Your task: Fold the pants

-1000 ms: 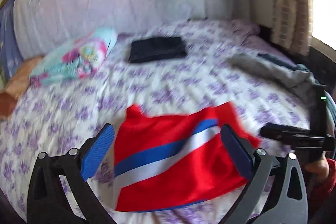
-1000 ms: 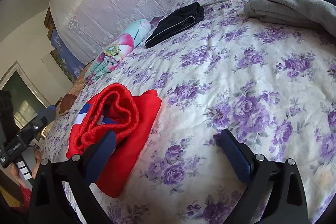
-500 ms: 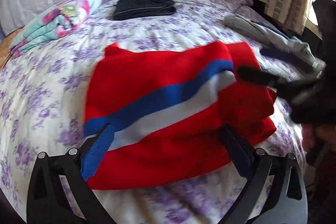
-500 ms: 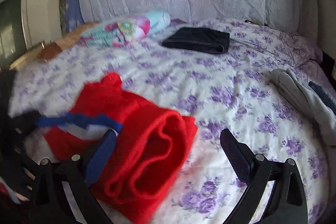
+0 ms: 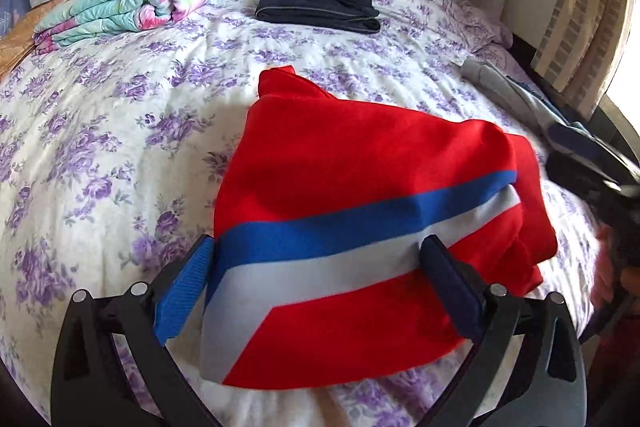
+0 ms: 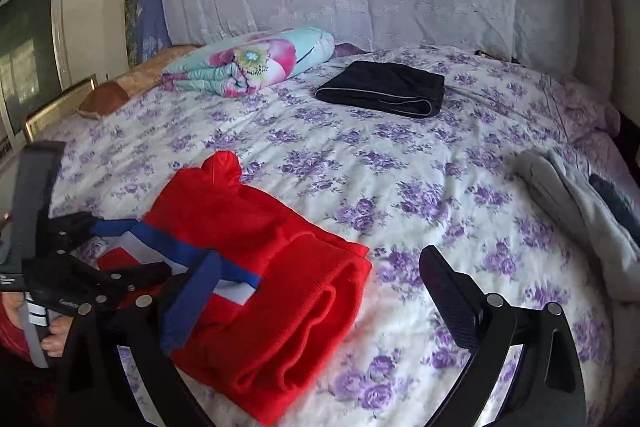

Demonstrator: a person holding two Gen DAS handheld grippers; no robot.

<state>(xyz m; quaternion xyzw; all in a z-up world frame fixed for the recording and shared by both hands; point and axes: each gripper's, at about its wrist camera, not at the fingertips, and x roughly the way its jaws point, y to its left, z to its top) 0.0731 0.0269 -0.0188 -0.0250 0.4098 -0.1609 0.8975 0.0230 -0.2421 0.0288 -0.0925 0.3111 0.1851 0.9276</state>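
Here both pairs of fingers are spread wide and hold nothing. The left gripper (image 5: 316, 275) hangs over the folded red pants (image 5: 360, 219), with their blue and white stripes, near the front edge of the floral bedsheet (image 6: 420, 187); the right gripper (image 6: 316, 291) hovers just beside them.

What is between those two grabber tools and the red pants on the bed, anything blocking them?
Nothing visible blocks them. The red pants lie folded on the floral bedspread, right in front of the open left gripper. The open right gripper hangs beside their folded edge. The black folded garment and grey clothes lie well apart.
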